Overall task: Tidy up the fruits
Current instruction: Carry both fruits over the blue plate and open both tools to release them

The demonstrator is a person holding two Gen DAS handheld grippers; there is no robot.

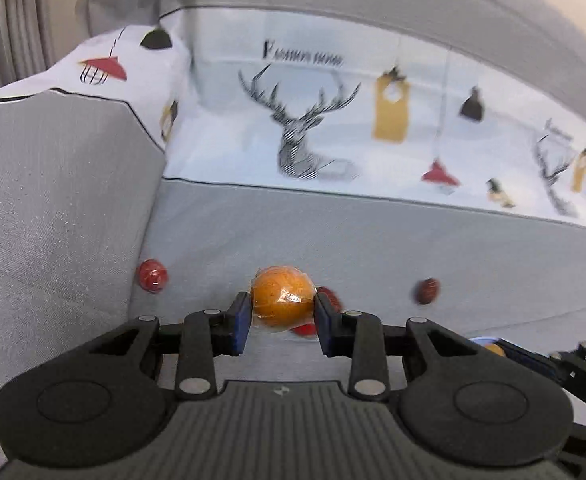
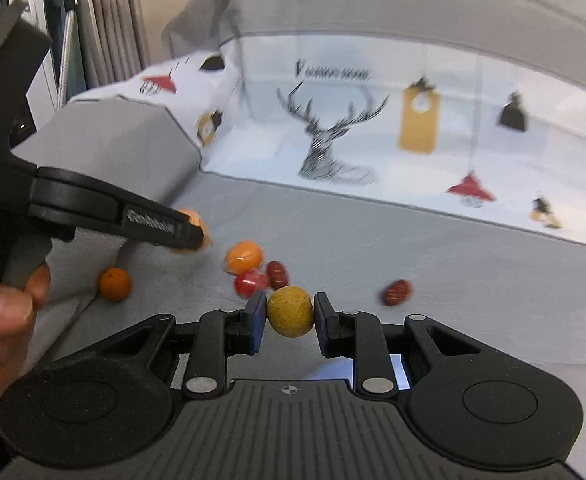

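My left gripper (image 1: pixel 282 307) is shut on a wrapped orange fruit (image 1: pixel 283 298) and holds it above the grey sofa seat (image 1: pixel 413 248). My right gripper (image 2: pixel 289 312) is shut on a yellow-green round fruit (image 2: pixel 291 311). The left gripper (image 2: pixel 199 236) also shows from the side in the right wrist view, with the orange fruit (image 2: pixel 192 218) partly hidden behind its fingers. On the seat lie an orange fruit (image 2: pixel 243 257), a small orange fruit (image 2: pixel 114 283), a red wrapped fruit (image 2: pixel 250 282) and two dark red fruits (image 2: pixel 278 274) (image 2: pixel 396 292).
The grey sofa armrest (image 1: pixel 53 208) rises at the left. A white cushion with a deer print (image 1: pixel 305 128) stands along the back. Grey curtains (image 2: pixel 109 20) hang at the far left. A blue-rimmed item (image 1: pixel 483 340) shows at the lower right beside the right gripper (image 1: pixel 505 354).
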